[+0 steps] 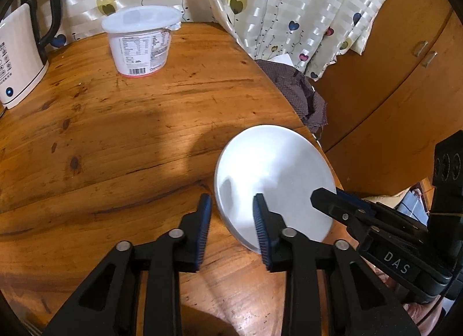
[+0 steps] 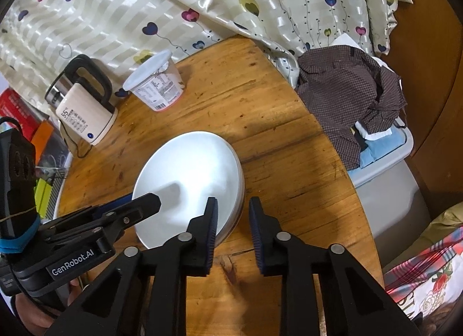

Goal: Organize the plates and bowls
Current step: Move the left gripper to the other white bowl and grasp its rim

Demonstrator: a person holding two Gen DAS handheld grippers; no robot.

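A stack of white plates (image 1: 275, 179) lies on the round wooden table (image 1: 130, 121), near its right edge. My left gripper (image 1: 233, 220) is open, with the plates' left rim between its fingers. My right gripper (image 2: 233, 223) is open and straddles the plates' (image 2: 191, 179) right rim. Each gripper shows in the other's view, at the opposite side of the stack: the right gripper (image 1: 324, 195) and the left gripper (image 2: 150, 201). No bowl shows.
A white lidded tub (image 1: 141, 40) and an electric kettle (image 1: 20, 61) stand at the table's far side, by a heart-print curtain (image 1: 289, 3). A brown checked cloth (image 2: 353, 90) lies on a bin (image 2: 385, 162) right of the table. A wooden cabinet (image 1: 390, 90) stands behind.
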